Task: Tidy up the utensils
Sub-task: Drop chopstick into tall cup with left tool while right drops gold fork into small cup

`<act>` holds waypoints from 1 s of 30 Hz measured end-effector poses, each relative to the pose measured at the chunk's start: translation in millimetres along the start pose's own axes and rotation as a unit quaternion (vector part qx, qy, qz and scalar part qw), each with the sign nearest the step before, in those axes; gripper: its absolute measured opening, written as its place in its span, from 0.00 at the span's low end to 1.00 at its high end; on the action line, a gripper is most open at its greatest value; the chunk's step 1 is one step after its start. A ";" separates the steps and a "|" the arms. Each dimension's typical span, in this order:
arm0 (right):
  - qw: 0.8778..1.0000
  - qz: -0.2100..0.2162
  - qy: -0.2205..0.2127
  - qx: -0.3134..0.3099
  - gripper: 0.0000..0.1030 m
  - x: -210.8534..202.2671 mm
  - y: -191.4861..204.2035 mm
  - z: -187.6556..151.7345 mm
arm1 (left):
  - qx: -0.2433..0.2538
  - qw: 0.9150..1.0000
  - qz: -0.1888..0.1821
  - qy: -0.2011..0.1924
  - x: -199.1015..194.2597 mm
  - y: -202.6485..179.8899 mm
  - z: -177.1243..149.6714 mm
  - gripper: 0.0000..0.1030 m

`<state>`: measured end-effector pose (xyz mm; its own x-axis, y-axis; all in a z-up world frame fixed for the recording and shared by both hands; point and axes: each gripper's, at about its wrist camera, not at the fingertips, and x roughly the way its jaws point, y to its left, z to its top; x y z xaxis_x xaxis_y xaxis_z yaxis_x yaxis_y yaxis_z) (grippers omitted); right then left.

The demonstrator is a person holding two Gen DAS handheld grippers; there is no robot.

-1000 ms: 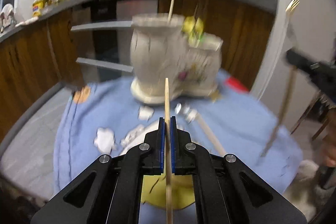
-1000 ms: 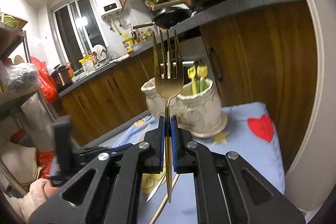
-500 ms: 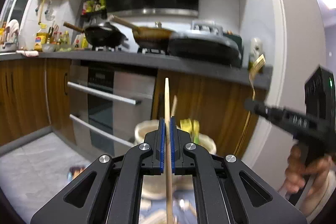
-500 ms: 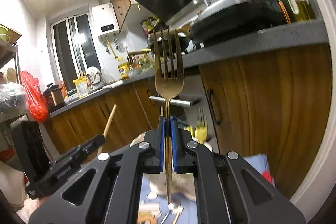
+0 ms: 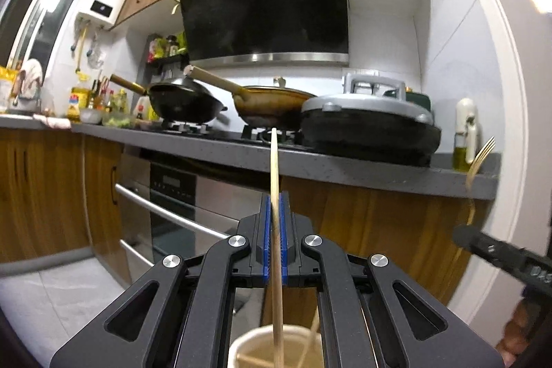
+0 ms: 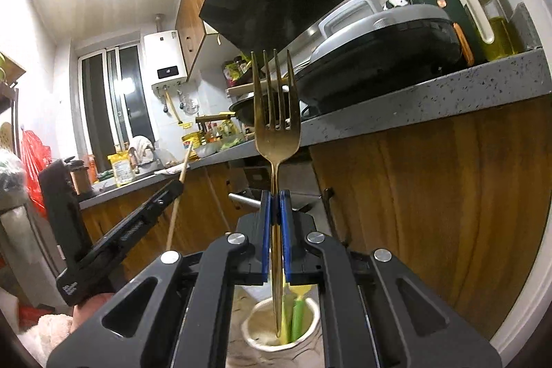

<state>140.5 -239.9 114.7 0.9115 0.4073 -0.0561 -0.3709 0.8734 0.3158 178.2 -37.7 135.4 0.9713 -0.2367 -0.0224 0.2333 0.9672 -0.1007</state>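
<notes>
My left gripper (image 5: 275,197) is shut on a wooden chopstick (image 5: 274,168), held upright, its lower end inside the cream ceramic holder (image 5: 248,338) below, beside another chopstick (image 5: 312,331). My right gripper (image 6: 275,195) is shut on a gold fork (image 6: 274,123), tines up, its handle end dipping into the smaller cream holder (image 6: 257,342) that holds yellow and green utensils (image 6: 295,312). The fork (image 5: 479,161) and right gripper (image 5: 496,252) show at the right of the left wrist view; the left gripper (image 6: 138,219) and chopstick (image 6: 179,185) show at the left of the right wrist view.
A grey countertop (image 5: 345,166) with wooden cabinets stands behind, carrying a black wok (image 5: 186,106), a brown pan (image 5: 272,99), a grey electric griddle (image 5: 369,123) and an oil bottle (image 5: 464,133). An oven front (image 5: 172,206) is below, a black range hood (image 5: 265,2) above.
Both grippers have tilted up and come over the holders. The chopstick's and the fork's lower ends have gone down into the holder openings.
</notes>
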 end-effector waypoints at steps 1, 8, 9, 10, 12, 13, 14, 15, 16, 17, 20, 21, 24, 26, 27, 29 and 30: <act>1.000 0.000 0.000 -0.001 0.05 2.5 -1.4 -2.5 | 0.001 1.000 0.001 -0.001 3.3 -0.5 -3.6 0.05; 0.999 0.005 0.053 -0.005 0.05 24.4 -4.8 -19.5 | -0.004 1.000 0.009 0.010 6.9 5.8 -28.3 0.05; 0.998 0.004 0.058 -0.005 0.05 25.8 -5.3 -21.1 | -0.008 1.000 0.009 0.013 4.2 8.8 -30.0 0.05; 0.998 0.004 0.065 -0.003 0.05 27.4 -6.6 -23.3 | -0.011 1.000 0.009 0.016 0.3 11.2 -32.2 0.05; 0.997 0.004 0.077 0.002 0.05 29.6 -8.0 -25.2 | -0.010 1.000 0.008 0.024 -9.0 13.2 -37.8 0.05; 0.996 0.004 0.085 0.005 0.05 31.1 -9.7 -27.0 | -0.008 0.999 0.010 0.030 -12.8 13.4 -40.7 0.05; 0.996 0.003 0.091 0.008 0.05 32.3 -10.6 -29.2 | -0.003 0.999 0.012 0.038 -15.7 12.8 -44.1 0.05; 0.995 0.002 0.098 0.010 0.05 33.4 -11.5 -31.7 | 0.000 0.999 0.014 0.043 -17.5 12.2 -47.0 0.05; 0.994 -0.001 0.106 0.010 0.05 35.0 -12.0 -34.5 | 0.007 0.999 0.018 0.051 -19.0 11.2 -50.7 0.05; 0.994 -0.003 0.113 0.008 0.05 36.1 -11.9 -37.5 | 0.011 0.998 0.021 0.055 -19.7 10.5 -52.7 0.05; 0.991 -0.011 0.135 0.000 0.05 39.5 -10.3 -45.7 | 0.026 0.997 0.027 0.064 -23.2 7.6 -57.3 0.05; 0.990 -0.012 0.139 -0.001 0.05 40.9 -9.7 -47.3 | 0.028 0.997 0.027 0.063 -24.4 7.3 -57.8 0.05; 0.988 -0.016 0.152 -0.003 0.05 43.9 -9.6 -51.3 | 0.034 0.997 0.024 0.067 -26.4 5.8 -60.4 0.05; 0.988 -0.019 0.154 -0.003 0.06 45.3 -9.8 -52.5 | 0.040 0.996 0.029 0.075 -25.5 5.8 -63.9 0.05; 0.988 -0.020 0.154 -0.004 0.05 44.5 -9.9 -53.3 | 0.039 0.996 0.029 0.076 -25.2 6.9 -65.4 0.05; 0.988 -0.021 0.154 -0.006 0.06 44.4 -10.1 -52.8 | 0.036 0.996 0.029 0.080 -25.1 8.8 -67.5 0.05; 0.988 -0.021 0.154 -0.007 0.06 45.0 -9.8 -52.6 | 0.034 0.996 0.029 0.082 -25.0 9.6 -67.7 0.05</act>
<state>175.8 -216.1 59.4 0.8298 0.4305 -0.3550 -0.3379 0.8940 0.2943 153.1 -28.7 67.6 0.9640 -0.1871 -0.1888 0.1853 0.9823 -0.0276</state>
